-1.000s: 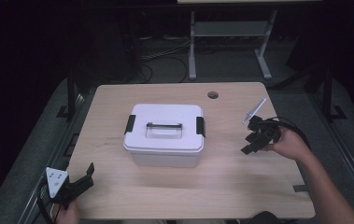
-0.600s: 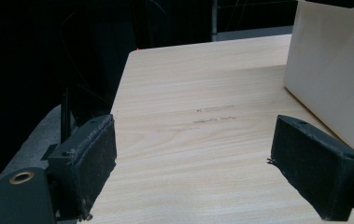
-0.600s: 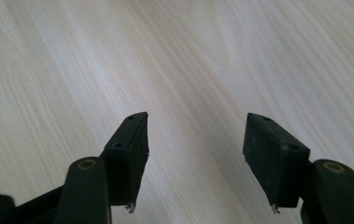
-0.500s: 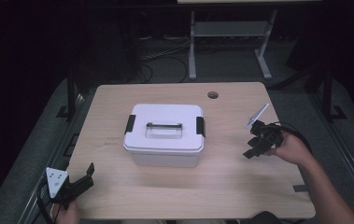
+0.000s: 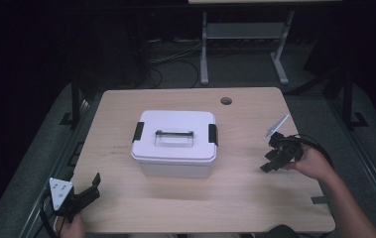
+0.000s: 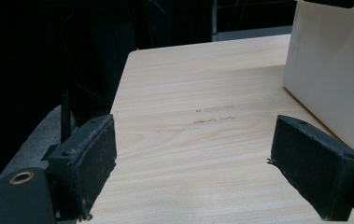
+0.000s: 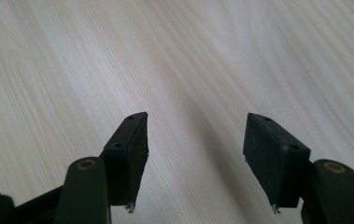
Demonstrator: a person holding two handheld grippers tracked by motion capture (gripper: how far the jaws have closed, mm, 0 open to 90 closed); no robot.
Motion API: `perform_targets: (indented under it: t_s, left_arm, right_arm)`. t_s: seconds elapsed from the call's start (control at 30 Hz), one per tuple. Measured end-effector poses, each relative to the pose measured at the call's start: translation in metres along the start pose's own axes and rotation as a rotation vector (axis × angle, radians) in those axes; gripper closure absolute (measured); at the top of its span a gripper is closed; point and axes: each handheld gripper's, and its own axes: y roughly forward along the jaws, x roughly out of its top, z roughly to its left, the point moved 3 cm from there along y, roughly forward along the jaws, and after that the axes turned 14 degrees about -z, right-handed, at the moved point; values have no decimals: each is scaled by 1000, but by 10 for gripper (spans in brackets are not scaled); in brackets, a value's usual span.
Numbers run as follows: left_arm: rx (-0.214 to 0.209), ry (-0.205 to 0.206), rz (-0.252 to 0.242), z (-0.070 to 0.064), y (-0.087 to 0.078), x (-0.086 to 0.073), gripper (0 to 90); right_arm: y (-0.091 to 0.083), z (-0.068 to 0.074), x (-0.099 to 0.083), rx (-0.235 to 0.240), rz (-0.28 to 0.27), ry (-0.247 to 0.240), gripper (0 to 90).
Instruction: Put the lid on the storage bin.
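1. We find the white storage box (image 5: 174,143) at the centre of the wooden table (image 5: 255,198), lid on, a black latch (image 5: 138,132) at its 9 o'clock end and another (image 5: 213,134) at 3 o'clock.
2. We hold the left gripper (image 5: 92,187) at the table's 7 o'clock corner, jaws wide apart, well clear of the box.
3. We hold the right gripper (image 5: 273,159) at 3 o'clock, jaws apart and empty over bare wood.
4. We judge the next move an approach: we bring each gripper level with its latch before touching.

No readable text anywhere; faint dark marks on the table (image 6: 214,116) may be scuffs.
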Motion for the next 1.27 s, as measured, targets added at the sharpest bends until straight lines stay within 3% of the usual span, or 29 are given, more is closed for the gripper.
perform_targets:
  t_s: [0.73,1.27]
  left_arm:
    - [-3,5,2,-2,0,1,136]
    - [-8,9,2,-4,1,1,136]
  right_arm:
    - [1,2,-21,5,-23,36,387]
    - [0,9,-31,14,-39,30,380]
